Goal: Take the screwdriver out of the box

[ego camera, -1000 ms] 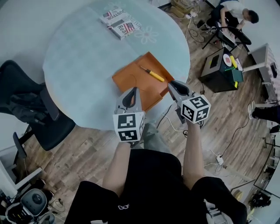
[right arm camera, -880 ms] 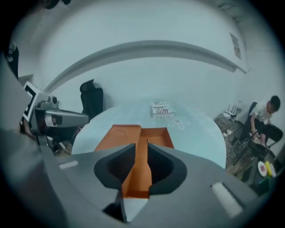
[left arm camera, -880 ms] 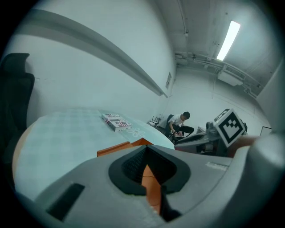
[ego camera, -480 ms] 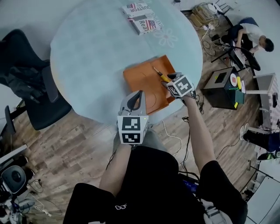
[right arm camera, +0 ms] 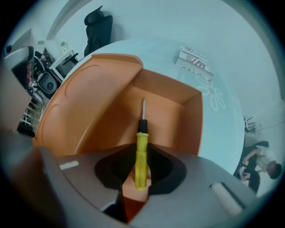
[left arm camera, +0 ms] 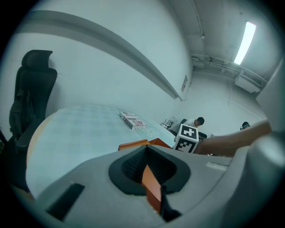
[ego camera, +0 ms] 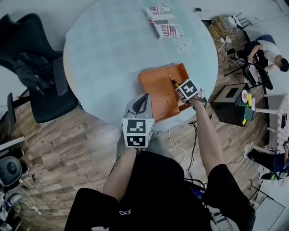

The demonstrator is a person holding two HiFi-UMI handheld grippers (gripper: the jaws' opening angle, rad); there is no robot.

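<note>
Box (right arm camera: 193, 124) walls flank screwdriver (right arm camera: 141, 151) (open from above).

Flag-print pack (ego camera: 168, 30) on the table (ego camera: 113, 54) reads "Real". 2nd pack (ego camera: 159, 13) beside it: partial "…USTOR", rest illegible. No other legible txt.

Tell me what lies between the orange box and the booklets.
Head view: only tablecloth with a printed flower separates box and booklets.

The box (ego camera: 159, 95) looks like smooth, matt plastic. The screwdriver (right arm camera: 141, 153) has a glossy plastic handle and a metal shaft. The floor (ego camera: 67, 153) is wood planks.
</note>
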